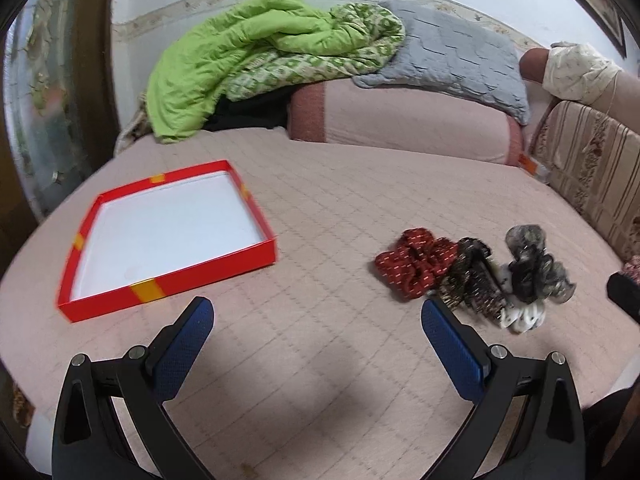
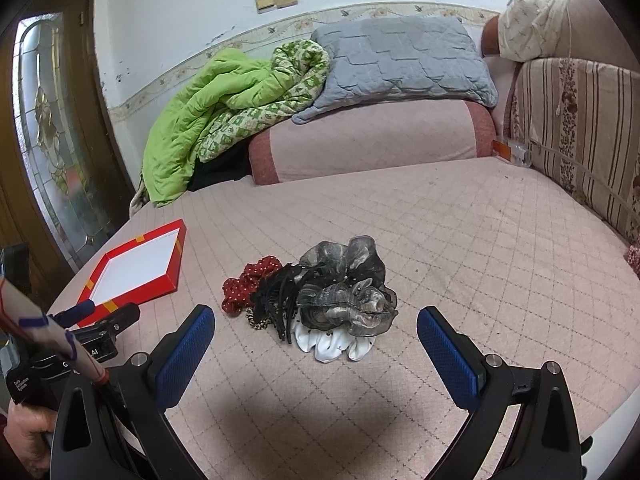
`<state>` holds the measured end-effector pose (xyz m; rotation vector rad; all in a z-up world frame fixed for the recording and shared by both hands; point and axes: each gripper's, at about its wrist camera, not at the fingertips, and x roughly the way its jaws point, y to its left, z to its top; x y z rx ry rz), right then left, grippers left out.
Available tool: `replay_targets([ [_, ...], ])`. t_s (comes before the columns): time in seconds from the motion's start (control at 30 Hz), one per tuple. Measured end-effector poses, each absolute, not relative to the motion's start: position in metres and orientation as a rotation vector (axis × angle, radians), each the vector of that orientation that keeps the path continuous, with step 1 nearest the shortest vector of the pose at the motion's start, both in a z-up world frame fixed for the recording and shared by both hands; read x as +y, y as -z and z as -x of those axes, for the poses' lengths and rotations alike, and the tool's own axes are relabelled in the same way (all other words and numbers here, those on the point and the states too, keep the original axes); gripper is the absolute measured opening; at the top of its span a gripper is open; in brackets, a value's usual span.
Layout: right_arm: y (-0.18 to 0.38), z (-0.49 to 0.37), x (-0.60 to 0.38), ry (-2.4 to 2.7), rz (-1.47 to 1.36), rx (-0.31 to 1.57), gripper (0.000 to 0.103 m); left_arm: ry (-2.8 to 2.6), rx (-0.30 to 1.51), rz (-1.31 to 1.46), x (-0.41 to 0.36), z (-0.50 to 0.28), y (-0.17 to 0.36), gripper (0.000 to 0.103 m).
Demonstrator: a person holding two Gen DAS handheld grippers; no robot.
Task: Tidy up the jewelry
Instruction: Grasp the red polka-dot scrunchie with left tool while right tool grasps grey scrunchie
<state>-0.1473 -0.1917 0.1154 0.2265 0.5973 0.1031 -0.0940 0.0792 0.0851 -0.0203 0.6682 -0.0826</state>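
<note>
Bed (image 2: 460, 216), pink quilted cover, carries everything. Red box (image 1: 168, 284), shallow, white inside, nothing in it, lies at 10 o'clock from the left gripper (image 1: 316, 320).

Pile of hair accessories sits at 12 o'clock, just ahead of the right gripper (image 2: 316, 328). Grey organza scrunchie (image 2: 344, 280) on top: light, soft, crushable, should pinch anywhere along its ruffle. Red dotted scrunchie (image 2: 244, 284) at the pile's 9 o'clock, same feel. White scrunchie (image 2: 332, 344) at 6 o'clock. Black claw clip (image 2: 280, 300) in the middle: stiff, slick plastic, likely tangled in fabric; take it across the spine.

Both grippers' fingers spread wide, holding nothing.
</note>
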Motion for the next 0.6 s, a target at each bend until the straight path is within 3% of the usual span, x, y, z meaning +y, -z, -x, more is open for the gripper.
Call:
replay_targets([
  [0.13, -0.109, 0.129, -0.204, -0.098, -0.280, 0.637, 0.096, 0.173, 0.715, 0.088, 0.073, 0.061, -0.085, 0.103],
  [0.27, -0.095, 0.100, -0.221, -0.094, -0.356, 0.705, 0.086, 0.242, 0.790, 0.098, 0.055, 0.020, -0.074, 0.088],
  [0.4, -0.079, 0.077, -0.233, -0.122, -0.463, 0.769, 0.086, 0.305, 0.890, 0.144, 0.040, -0.018, -0.053, 0.079],
  [0.53, -0.062, 0.058, -0.233, -0.155, -0.526, 0.848, 0.086, 0.330, 0.937, 0.130, 0.024, -0.041, -0.037, 0.078],
  [0.57, -0.058, 0.055, -0.234, -0.164, -0.546, 0.864, 0.085, 0.337, 0.950, 0.127, 0.020, -0.045, -0.032, 0.075],
  [0.6, -0.052, 0.051, -0.234, -0.178, -0.573, 0.882, 0.080, 0.346, 0.963, 0.123, 0.017, -0.048, -0.028, 0.064],
])
